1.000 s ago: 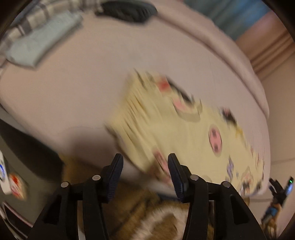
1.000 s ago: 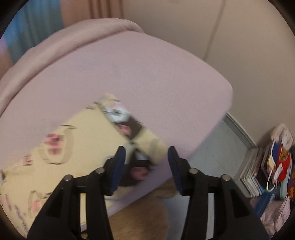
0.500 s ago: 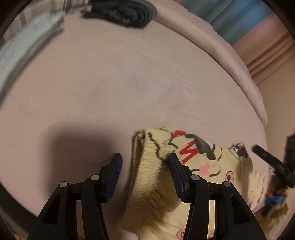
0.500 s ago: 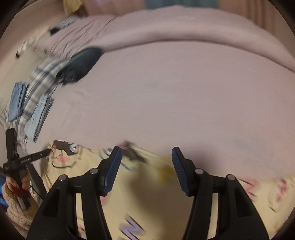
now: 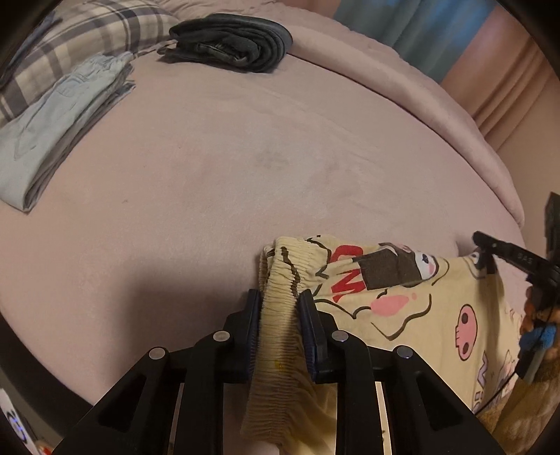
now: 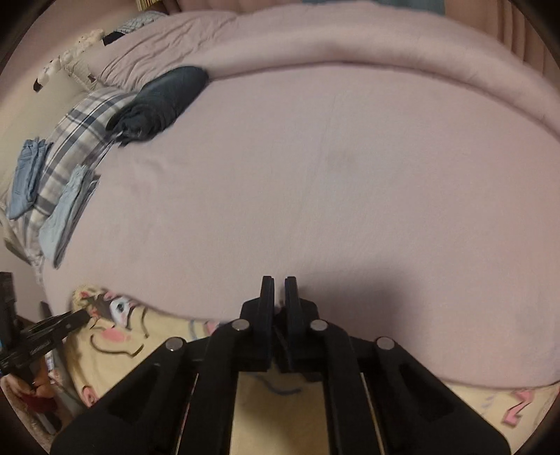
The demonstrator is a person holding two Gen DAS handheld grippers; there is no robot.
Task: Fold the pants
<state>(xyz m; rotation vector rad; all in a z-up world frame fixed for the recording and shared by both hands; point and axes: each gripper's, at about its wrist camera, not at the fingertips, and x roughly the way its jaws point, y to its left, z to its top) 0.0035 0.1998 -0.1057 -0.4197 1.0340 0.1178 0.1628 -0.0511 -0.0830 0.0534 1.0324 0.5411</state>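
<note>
Left wrist view: left gripper (image 5: 279, 316) has its jaws clamped on the gathered elastic waistband of the yellow cartoon-print pants (image 5: 413, 311). The pants lie at the near edge of the pink bed (image 5: 245, 168), spreading rightward. Far left: folded light-blue garment (image 5: 52, 136) on a plaid cloth (image 5: 105, 31); folded dark garment (image 5: 231, 42) beyond.

Right wrist view: right gripper (image 6: 279, 297) has its jaws drawn nearly together; fabric between them appears pinched, likely the pants (image 6: 115, 353), though the contact is partly hidden. Pants drape along the bed's (image 6: 350, 175) near edge, below the gripper.
</note>
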